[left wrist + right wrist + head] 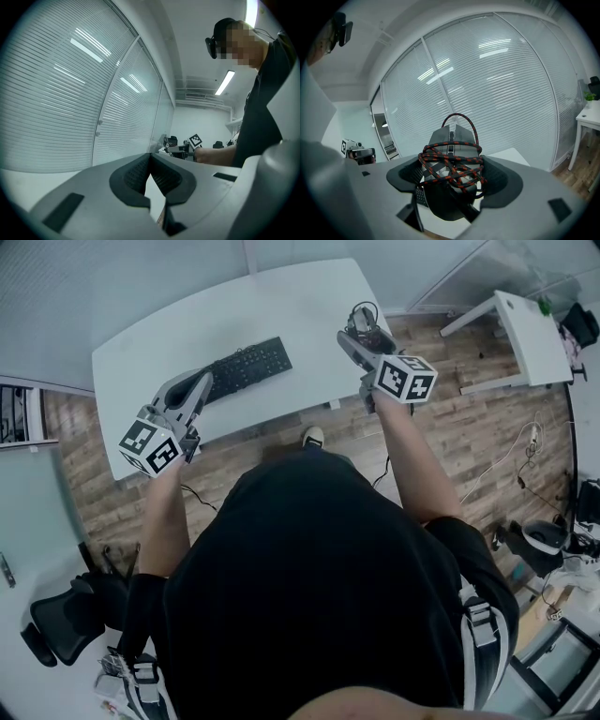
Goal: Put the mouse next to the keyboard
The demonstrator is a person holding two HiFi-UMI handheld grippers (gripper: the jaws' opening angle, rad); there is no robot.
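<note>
While the right gripper (451, 164) has its jaws clamped on the mouse (449, 140), the mouse is up off the table (281, 306), hanging over its right edge. So it's well apart from the keyboard (246, 367), which lies near the table's front left. A red-and-black braided cable (459, 169) is wrapped in a messy bundle around the mouse, with one loop sticking up past it. The left gripper (150, 157) has its jaws pressed together at the tips with nothing between them, and in the head view it sits right by the keyboard's left end. Window blinds fill the background in both gripper views.
</note>
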